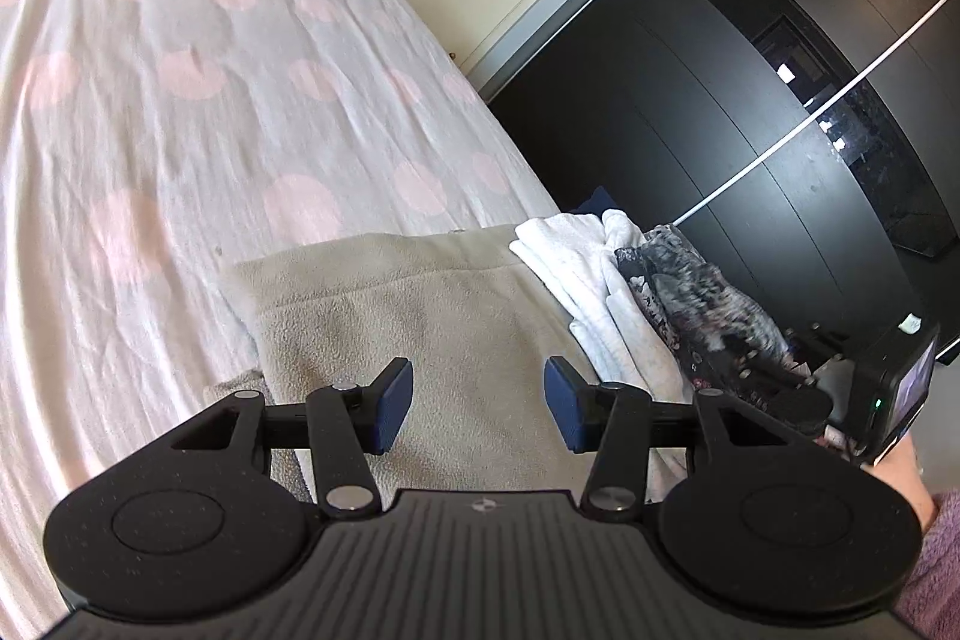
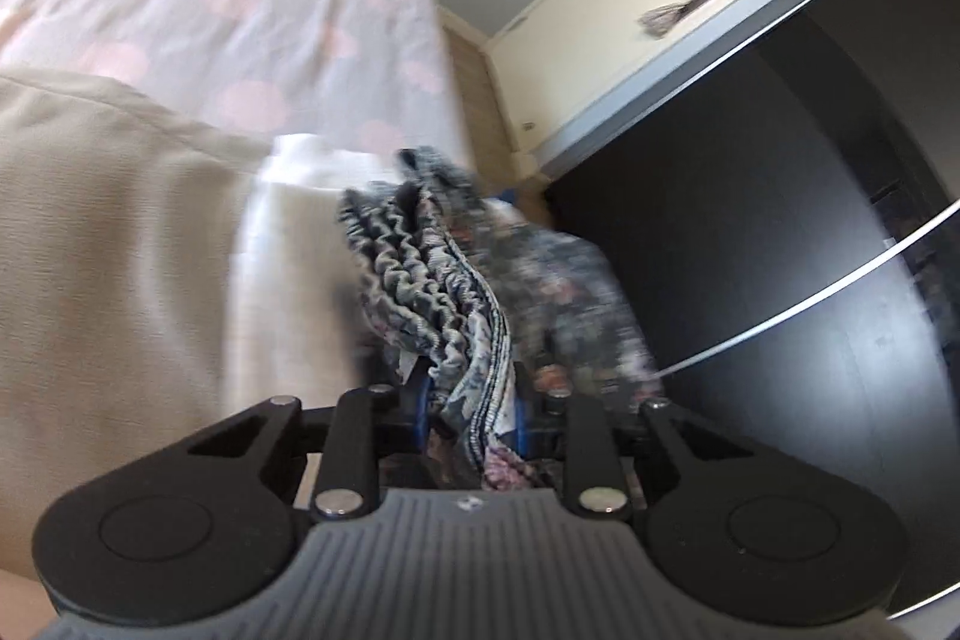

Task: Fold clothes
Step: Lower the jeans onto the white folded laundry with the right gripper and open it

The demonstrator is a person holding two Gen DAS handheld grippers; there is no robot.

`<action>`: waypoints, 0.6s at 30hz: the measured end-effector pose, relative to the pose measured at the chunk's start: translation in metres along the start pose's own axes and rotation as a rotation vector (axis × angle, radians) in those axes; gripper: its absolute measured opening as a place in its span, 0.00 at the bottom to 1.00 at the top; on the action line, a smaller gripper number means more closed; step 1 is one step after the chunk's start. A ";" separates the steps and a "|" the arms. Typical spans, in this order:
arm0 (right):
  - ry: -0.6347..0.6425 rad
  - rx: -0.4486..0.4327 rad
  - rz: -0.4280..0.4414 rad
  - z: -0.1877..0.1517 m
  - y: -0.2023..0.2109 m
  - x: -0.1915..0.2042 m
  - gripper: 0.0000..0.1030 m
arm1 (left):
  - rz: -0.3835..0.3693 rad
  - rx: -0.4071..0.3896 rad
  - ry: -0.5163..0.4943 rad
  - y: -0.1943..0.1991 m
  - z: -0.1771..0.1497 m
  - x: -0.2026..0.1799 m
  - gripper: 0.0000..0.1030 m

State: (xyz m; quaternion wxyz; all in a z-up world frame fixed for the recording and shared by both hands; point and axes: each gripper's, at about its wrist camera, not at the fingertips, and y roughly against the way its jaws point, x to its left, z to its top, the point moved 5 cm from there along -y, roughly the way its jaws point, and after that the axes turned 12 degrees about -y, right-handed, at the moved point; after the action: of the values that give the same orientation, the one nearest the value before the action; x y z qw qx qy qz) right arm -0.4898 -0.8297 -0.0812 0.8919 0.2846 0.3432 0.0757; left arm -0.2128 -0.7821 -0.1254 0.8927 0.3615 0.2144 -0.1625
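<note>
My right gripper point(image 2: 471, 421) was clamped on floral garment point(image 2: 444, 292), shirred elastic edge bunched, long axis running away from me. Left gripper point(image 1: 478, 412) was spread wide, nothing in it, over fuzzy beige fleece point(image 1: 420, 316). White folded cloth point(image 1: 576, 268) beside it, polka-dot bedspread point(image 1: 210, 100) beyond. No readable writing.

Grey floral garment point(image 2: 432, 280); beige blanket point(image 1: 420, 316); pink-dotted bedspread point(image 1: 210, 70)
</note>
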 end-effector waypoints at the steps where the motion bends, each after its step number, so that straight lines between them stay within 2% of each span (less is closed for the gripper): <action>1: -0.015 -0.004 -0.022 0.003 -0.003 -0.009 0.25 | -0.001 0.001 0.003 0.000 -0.001 0.001 0.44; 5: -0.056 -0.016 -0.130 0.010 -0.021 -0.039 0.25 | -0.005 0.007 0.017 -0.002 -0.003 0.007 0.44; 7: -0.092 0.008 -0.097 0.009 -0.029 -0.039 0.24 | -0.001 0.010 0.019 -0.003 -0.004 0.009 0.44; 11: -0.046 0.043 -0.041 -0.002 -0.037 -0.014 0.24 | 0.005 0.017 0.020 -0.005 -0.005 0.012 0.44; 13: -0.082 0.070 0.003 -0.010 -0.040 -0.009 0.24 | 0.007 0.022 0.016 -0.006 -0.004 0.012 0.44; 18: -0.083 0.091 0.044 -0.025 -0.044 0.007 0.25 | 0.007 0.035 -0.003 -0.010 -0.004 0.004 0.44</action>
State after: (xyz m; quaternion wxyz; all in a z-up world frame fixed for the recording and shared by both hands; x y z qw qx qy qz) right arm -0.5038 -0.8525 -0.1251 0.8896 0.3354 0.3026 0.0677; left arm -0.2148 -0.7866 -0.1351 0.8871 0.3776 0.2090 -0.1635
